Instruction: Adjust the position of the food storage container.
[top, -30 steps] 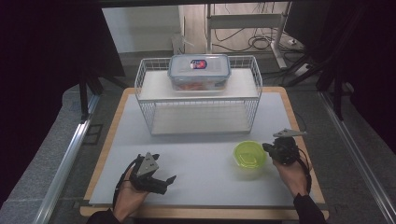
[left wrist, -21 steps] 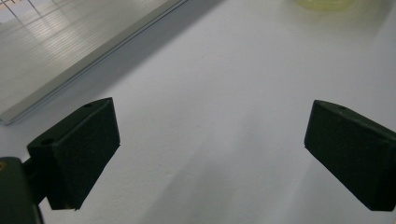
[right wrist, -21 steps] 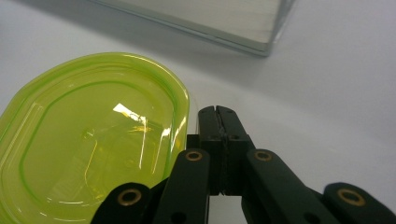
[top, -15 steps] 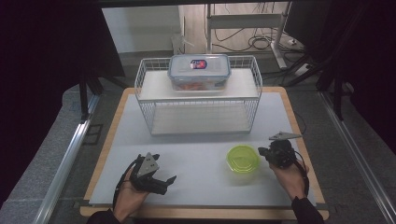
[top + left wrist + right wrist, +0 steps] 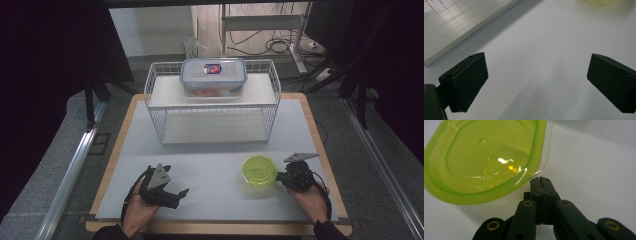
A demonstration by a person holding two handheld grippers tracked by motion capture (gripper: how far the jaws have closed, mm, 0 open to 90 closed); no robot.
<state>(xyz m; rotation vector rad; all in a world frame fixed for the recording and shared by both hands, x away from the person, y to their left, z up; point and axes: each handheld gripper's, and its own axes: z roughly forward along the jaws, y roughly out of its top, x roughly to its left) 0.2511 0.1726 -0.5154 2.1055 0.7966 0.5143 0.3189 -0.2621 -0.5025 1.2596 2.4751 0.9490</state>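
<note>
My right gripper (image 5: 280, 179) is clenched on the rim of the green tub (image 5: 259, 170) near the desk's (image 5: 210, 150) front right corner — the tub sits tilted in the right gripper view. My left gripper (image 5: 176, 194) rests released near the front left, jaws wide apart. A wire rack (image 5: 212, 105) along the back edge carries a lidded box (image 5: 213, 76).

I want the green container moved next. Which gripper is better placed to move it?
Right. The right gripper is at the green container, jaws shut on its edge. The left gripper is open and apart from it, across the table.
</note>
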